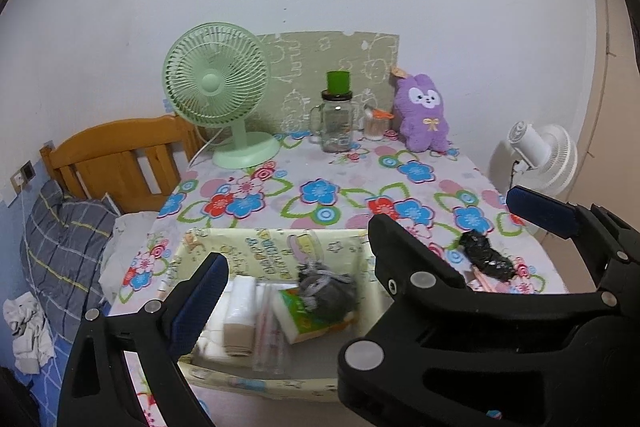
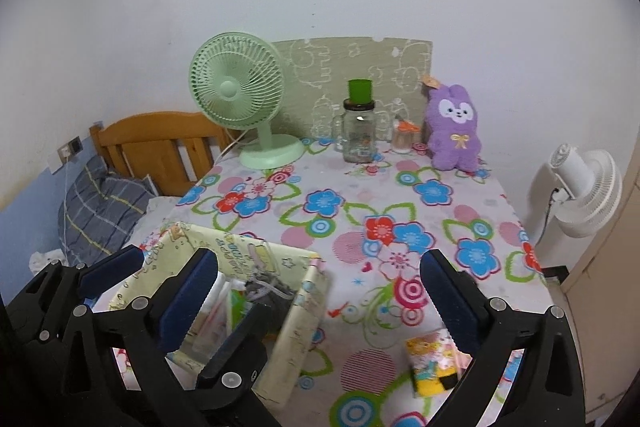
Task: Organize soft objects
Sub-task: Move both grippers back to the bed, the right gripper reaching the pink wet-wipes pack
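At the far left we see a bed (image 1: pixel 60 267) with a grey checked pillow (image 1: pixel 68 227) against a wooden headboard (image 1: pixel 116 155), just beside the worktop (image 1: pixel 340 187) with its flowered cloth. At the worktop's back left stands a green desk fan (image 1: pixel 218 87), then a glass jar with a green lid (image 1: pixel 337 119), a small container of cotton swabs (image 1: pixel 376 127), and a purple plush rabbit (image 1: pixel 424 115) leaning upright against a patterned board. Nearer to us sits an open yellow fabric box (image 1: pixel 256 247), which holds a grey knitted soft item (image 1: pixel 324 287), a green-and-orange packet (image 1: pixel 308 315) and some white packets. Our left hand-held gripper (image 1: pixel 296 255) hangs above this box with its jaws spread and nothing between them. To the right of the box, our right hand-held gripper (image 2: pixel 320 267) hovers over the cloth, its jaws spread as wide as they go and nothing gripped. A crumpled black item (image 1: pixel 486 253) lies on the cloth right of the box, and a small yellow patterned packet (image 2: pixel 436 363) lies near the front edge. Off the worktop at the far right stands a white fan (image 2: pixel 580 195).
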The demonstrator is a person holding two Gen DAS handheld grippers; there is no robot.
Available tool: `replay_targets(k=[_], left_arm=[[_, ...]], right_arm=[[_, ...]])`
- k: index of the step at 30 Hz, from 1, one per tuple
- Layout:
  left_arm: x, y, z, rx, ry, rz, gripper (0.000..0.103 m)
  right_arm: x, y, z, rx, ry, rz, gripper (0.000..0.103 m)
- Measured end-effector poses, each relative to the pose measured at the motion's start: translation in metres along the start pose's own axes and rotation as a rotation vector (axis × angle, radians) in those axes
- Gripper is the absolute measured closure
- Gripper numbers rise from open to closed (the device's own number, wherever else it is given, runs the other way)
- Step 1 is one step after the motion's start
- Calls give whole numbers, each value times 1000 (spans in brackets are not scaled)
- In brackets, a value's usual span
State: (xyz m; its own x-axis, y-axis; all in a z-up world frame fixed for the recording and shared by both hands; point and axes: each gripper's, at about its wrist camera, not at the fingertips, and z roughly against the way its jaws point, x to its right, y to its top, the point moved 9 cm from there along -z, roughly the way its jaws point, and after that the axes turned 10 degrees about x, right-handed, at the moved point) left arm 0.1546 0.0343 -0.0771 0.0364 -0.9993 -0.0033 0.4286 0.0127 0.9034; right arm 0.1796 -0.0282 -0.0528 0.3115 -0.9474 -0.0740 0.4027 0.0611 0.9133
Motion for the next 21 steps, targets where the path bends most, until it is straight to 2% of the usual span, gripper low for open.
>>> replay_targets(k=[21], left_arm=[[69, -6, 2, 8, -87, -24, 5]], right_arm=[[67, -15, 26, 12, -88, -28, 0]])
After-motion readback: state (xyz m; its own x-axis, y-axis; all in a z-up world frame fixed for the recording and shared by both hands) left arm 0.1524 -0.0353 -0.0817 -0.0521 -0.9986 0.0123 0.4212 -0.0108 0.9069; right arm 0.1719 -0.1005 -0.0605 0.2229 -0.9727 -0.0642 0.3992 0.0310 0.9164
